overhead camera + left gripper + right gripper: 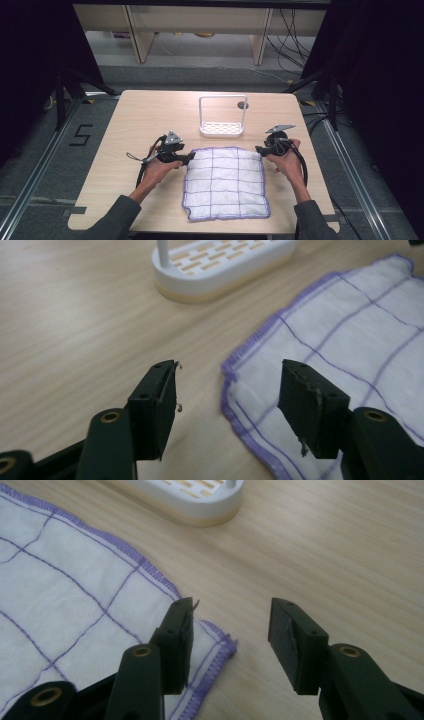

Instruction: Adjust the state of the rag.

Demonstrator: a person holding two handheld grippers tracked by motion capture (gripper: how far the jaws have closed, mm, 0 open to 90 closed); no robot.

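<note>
Left claw (191, 158) at 9 o'clock of cloth (226, 183), jaws moderately wide, nothing between them, far-left corner of cloth just off the tips. Cloth: white, purple-gridded, purple-hemmed, spread flat and single-layered on counter (135, 125) at 6 o'clock of white rack (222, 129), near-square, long axis slightly toward 12–6, far edge facing rack; judged flattening done, any fold or hang on rack not yet begun. Right claw (259, 149) at 2 o'clock of cloth, jaws likewise parted and empty, one above the far-right corner.
</note>
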